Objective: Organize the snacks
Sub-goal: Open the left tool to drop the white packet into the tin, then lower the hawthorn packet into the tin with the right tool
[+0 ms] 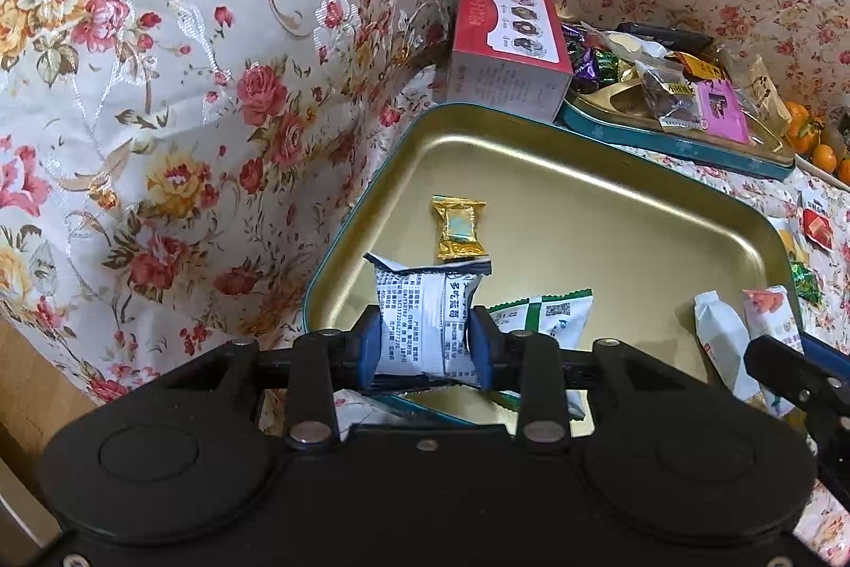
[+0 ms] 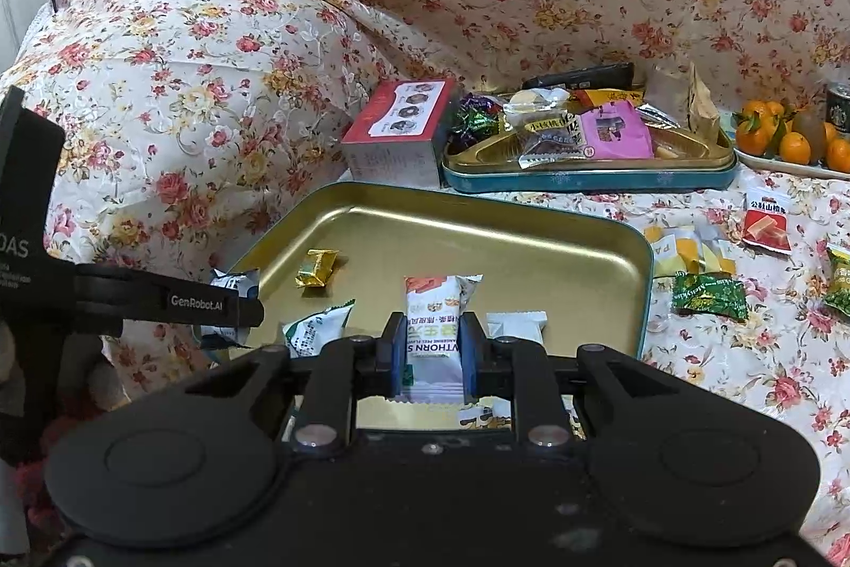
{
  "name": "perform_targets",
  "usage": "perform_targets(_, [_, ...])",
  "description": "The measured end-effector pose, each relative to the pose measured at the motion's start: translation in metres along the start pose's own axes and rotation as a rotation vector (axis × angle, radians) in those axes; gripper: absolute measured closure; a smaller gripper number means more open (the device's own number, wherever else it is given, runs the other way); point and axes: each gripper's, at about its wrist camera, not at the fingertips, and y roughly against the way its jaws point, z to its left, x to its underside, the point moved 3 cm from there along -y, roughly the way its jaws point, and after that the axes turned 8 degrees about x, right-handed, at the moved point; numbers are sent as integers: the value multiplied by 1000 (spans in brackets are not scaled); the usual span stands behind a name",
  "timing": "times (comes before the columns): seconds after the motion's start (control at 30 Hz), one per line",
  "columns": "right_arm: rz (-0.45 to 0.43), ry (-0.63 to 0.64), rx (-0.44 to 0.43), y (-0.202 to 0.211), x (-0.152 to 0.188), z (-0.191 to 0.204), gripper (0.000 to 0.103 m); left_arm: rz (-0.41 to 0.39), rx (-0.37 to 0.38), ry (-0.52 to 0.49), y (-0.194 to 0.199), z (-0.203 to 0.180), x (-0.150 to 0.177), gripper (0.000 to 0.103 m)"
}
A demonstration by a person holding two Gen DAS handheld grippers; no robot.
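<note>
Snack packets in both grips over gold tin tray [image 1: 611,174]. My left hand-held gripper [image 1: 425,341] pinching white printed packet [image 1: 425,317] above tray's near rim; loose pinch, could slip outside onto floral cloth [image 1: 159,89]. My right hand-held gripper [image 2: 429,352] clamped on hawthorn snack packet [image 2: 433,328], pitched down over tray. Both tools close together; collision risk, I judge. Gold candy [image 1: 458,228] already in tray.

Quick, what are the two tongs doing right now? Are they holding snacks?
Left tongs: closed on a white and blue snack packet.
Right tongs: closed on a white and orange snack packet.
</note>
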Motion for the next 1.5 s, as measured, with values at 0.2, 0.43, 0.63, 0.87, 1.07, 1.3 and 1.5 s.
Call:
perform_targets(0.2, [23,14,2,-3,4,2,81,13,-8,-9,-2,-2,0,56])
perform_targets(0.43, [30,26,6,-5,6,4,81,30,-11,-3,-2,-1,0,56])
perform_targets(0.63, [33,35,9,-6,6,5,80,31,-4,8,-1,0,0,56])
perform_targets(0.87, [21,46,-3,-3,6,8,77,27,-1,9,3,-1,0,56])
perform_targets(1.07, [20,57,-7,2,8,8,77,40,-8,10,1,-1,1,56])
perform_targets(1.3, [21,54,1,10,10,5,76,41,-10,-8,3,-8,2,56])
perform_targets(1.5, [10,52,0,20,12,1,75,29,-10,-39,8,-19,3,56])
